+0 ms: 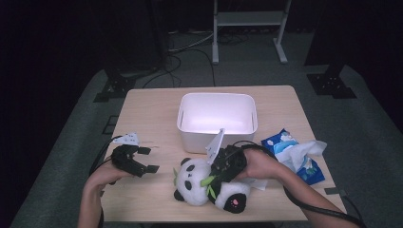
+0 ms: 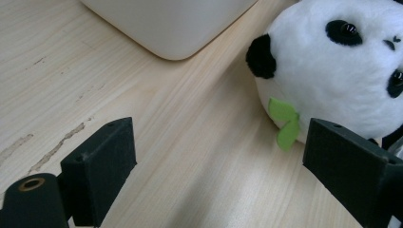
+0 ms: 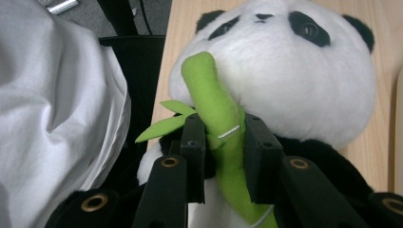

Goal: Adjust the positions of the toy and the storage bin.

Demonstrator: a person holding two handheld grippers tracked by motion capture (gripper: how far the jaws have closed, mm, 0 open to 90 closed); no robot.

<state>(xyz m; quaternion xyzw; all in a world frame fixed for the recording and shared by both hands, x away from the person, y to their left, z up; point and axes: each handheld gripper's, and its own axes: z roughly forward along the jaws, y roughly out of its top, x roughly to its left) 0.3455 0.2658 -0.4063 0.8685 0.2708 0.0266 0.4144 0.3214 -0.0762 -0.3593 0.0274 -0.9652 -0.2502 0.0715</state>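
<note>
Clearly the right gripper (image 3: 221, 156) is clamped on the green bamboo stalk (image 3: 216, 118) of the plush panda (image 1: 209, 183), lying on the worktop (image 1: 152, 118) right under it. Soft and light, the toy should lift easily, though the thin stalk may stretch. The left gripper (image 1: 147, 160) stands open beside the panda.

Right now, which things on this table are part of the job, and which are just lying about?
In the job:
panda toy
its green bamboo stalk, pinched by the right gripper
white bin, probably

Lying about:
blue tissue pack
left gripper, open and idle
</note>
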